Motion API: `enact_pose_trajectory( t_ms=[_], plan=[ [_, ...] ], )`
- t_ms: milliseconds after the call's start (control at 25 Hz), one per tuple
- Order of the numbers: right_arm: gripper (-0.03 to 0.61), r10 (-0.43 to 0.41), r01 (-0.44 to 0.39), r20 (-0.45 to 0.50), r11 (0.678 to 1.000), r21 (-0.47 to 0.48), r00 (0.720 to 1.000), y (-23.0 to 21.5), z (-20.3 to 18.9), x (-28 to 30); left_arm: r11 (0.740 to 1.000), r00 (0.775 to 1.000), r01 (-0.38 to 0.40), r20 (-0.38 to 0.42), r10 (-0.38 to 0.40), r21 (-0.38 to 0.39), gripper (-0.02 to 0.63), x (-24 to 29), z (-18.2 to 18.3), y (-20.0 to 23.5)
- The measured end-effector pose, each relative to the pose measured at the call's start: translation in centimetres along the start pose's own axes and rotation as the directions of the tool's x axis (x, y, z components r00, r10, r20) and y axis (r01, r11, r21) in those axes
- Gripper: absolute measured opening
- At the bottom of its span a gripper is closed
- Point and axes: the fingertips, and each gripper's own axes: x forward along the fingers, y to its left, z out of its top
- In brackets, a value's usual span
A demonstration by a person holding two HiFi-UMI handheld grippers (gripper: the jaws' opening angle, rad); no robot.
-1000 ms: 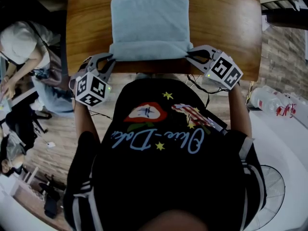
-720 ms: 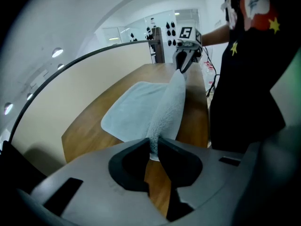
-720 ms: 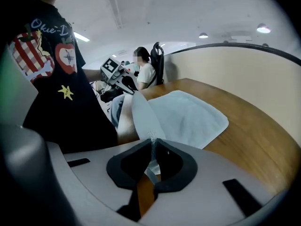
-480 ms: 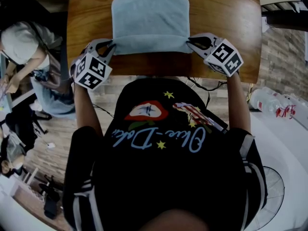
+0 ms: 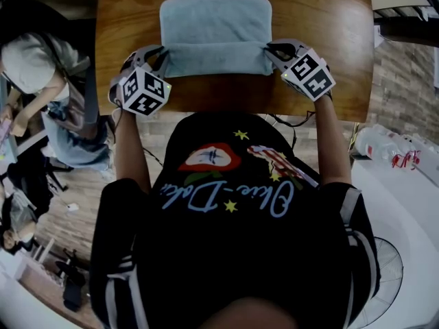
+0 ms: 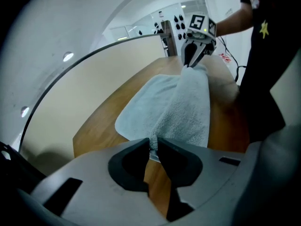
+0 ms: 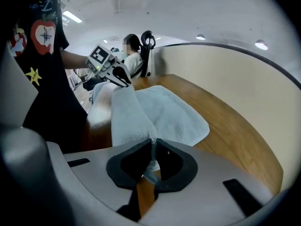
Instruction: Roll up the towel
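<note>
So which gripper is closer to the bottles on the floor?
Right. The right gripper pinches the towel end nearer the bottles; the left gripper pinches the opposite end, farther away.

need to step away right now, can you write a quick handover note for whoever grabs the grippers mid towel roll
Grippers: the left gripper is shut on the left end of the towel's turned-over near edge. The right gripper is shut on the right end of that edge.
Things: the towel is light blue and lies on the wooden table. Its near edge is lifted and turned over onto the rest, and the far part lies flat.
Done: roughly the first turn of the roll.
Left: probably roll both ends together toward the far edge until no flat towel remains.
</note>
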Motion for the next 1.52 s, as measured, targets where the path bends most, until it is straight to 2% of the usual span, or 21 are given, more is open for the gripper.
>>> enact_pose_trajectory(
  t_ms=[120,280,440,520,600,680,760,840,920,1000,1120,1240,1320,1480,1520],
  plan=[
    [0.028,-0.032,0.032,-0.010,0.999,-0.010,0.999,-0.4,-0.2,0.6,0.999,0.999,-0.032,0.026,0.032,0.006,0.055,0.5,0.1,0.2],
    [0.030,-0.077,0.077,0.000,0.997,0.023,0.997,-1.1,-0.4,0.9,0.997,0.995,-0.075,0.060,0.076,-0.022,0.069,0.9,-0.1,0.8],
    [0.087,-0.153,0.151,0.039,0.988,0.040,0.988,-2.2,0.1,-0.5,0.984,0.987,-0.100,0.113,0.117,-0.147,0.169,-0.1,-0.4,2.3],
    [0.087,-0.229,0.226,0.080,0.973,0.041,0.970,-3.0,0.8,-2.2,0.971,0.979,-0.095,0.157,0.132,-0.221,0.176,-1.2,-0.5,3.1],
    [0.088,-0.314,0.313,0.135,0.949,0.035,0.940,-3.7,1.7,-4.4,0.951,0.969,-0.110,0.182,0.168,-0.289,0.176,-2.5,-1.0,4.2],
    [0.089,-0.342,0.346,0.191,0.938,0.014,0.920,-3.1,2.5,-6.0,0.938,0.957,-0.142,0.197,0.212,-0.317,0.176,-4.0,-1.5,4.9],
    [0.087,-0.293,0.311,0.218,0.949,-0.050,0.931,-1.1,2.7,-6.2,0.951,0.953,-0.155,0.214,0.216,-0.267,0.176,-5.1,-1.3,4.2],
    [0.089,-0.229,0.261,0.187,0.950,-0.172,0.955,1.6,2.0,-5.4,0.980,0.963,-0.127,0.218,0.159,-0.155,0.176,-5.6,-0.8,1.8],
    [0.098,-0.188,0.219,0.128,0.929,-0.299,0.974,3.8,1.0,-4.3,0.995,0.975,-0.080,0.204,0.089,-0.051,0.176,-5.2,-0.3,-1.2],
    [0.116,-0.163,0.181,0.080,0.910,-0.374,0.983,5.2,0.1,-3.3,0.999,0.981,-0.049,0.188,0.048,-0.002,0.176,-4.4,-0.1,-3.4],
    [0.132,-0.146,0.146,0.035,0.893,-0.425,0.989,6.4,-1.0,-2.2,0.997,0.990,-0.041,0.140,0.033,0.060,0.176,-2.8,-0.4,-5.2],
    [0.146,-0.182,0.146,-0.024,0.855,-0.498,0.983,6.4,-2.3,-1.1,0.991,0.997,-0.023,0.073,0.013,0.133,0.178,-1.4,-1.1,-6.0],
    [0.153,-0.205,0.146,-0.056,0.838,-0.526,0.977,6.1,-3.0,-0.6,0.987,0.998,-0.028,0.058,0.019,0.158,0.178,-0.8,-0.8,-6.1],
    [0.152,-0.215,0.153,-0.063,0.844,-0.514,0.975,5.3,-3.1,0.0,0.969,0.998,-0.066,0.033,0.060,0.237,0.176,0.1,-0.4,-5.6],
    [0.127,-0.210,0.153,-0.058,0.849,-0.506,0.976,5.1,-2.9,0.0,0.967,0.998,-0.068,0.030,0.063,0.245,0.160,0.1,-0.4,-5.6]
  ],
)
